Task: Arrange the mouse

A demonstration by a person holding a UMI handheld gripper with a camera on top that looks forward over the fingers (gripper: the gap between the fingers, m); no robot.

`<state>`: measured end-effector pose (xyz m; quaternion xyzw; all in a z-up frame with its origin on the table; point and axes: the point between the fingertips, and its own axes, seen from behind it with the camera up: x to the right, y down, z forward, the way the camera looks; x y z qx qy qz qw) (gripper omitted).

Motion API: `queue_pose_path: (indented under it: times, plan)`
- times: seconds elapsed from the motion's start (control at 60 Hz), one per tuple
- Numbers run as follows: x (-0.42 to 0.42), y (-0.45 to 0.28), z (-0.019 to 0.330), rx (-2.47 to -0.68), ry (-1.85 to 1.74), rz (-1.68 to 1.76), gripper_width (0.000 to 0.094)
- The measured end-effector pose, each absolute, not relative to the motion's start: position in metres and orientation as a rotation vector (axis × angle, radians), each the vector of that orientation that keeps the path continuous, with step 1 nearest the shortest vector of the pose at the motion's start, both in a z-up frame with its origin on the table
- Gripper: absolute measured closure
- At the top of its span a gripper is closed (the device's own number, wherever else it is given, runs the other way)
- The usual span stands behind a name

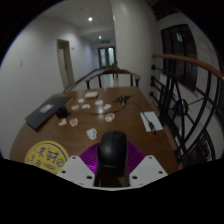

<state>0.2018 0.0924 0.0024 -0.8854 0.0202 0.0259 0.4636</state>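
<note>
A black computer mouse (112,151) sits between my gripper's fingers (112,170), held above the wooden table (60,135). The purple pads (92,159) press on both its sides. The mouse hides the lower middle of the view, so the table right under it is not visible.
On the table stand a yellow round disc (46,154) at the near left, a dark laptop (42,115) at the left, a keyboard-like strip (150,121) at the right, and several small white items (92,103) in the middle. A chair (110,76) stands at the far end, a curved black railing (190,100) at the right.
</note>
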Motion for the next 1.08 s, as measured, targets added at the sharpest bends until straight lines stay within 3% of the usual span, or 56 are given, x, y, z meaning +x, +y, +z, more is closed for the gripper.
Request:
queue_pose_path:
  times: [0.233, 0.317, 0.4, 0.583, 0.7, 0.85, 0.967, 1.083]
  plan:
    - [0.115, 0.034, 0.174, -1.888, -0.072, 0.1, 0.0599]
    - [0.067, 0.021, 0.198, -1.847, -0.105, 0.145, 0.0597]
    - [0.023, 0.01, 0.168, -1.916, -0.11, 0.193, 0.0595]
    - [-0.013, 0.004, 0.026, -2.158, -0.166, 0.117, 0.0595]
    - [-0.009, 0.002, -0.012, -2.225, -0.15, 0.091, 0.0571]
    - [-0.007, -0.002, -0.014, -2.253, -0.22, 0.109, 0.0372]
    - [-0.002, -0.023, -0.003, -2.282, -0.328, 0.161, 0.0061]
    - [0.021, -0.059, 0.026, -2.261, -0.413, 0.212, 0.0081]
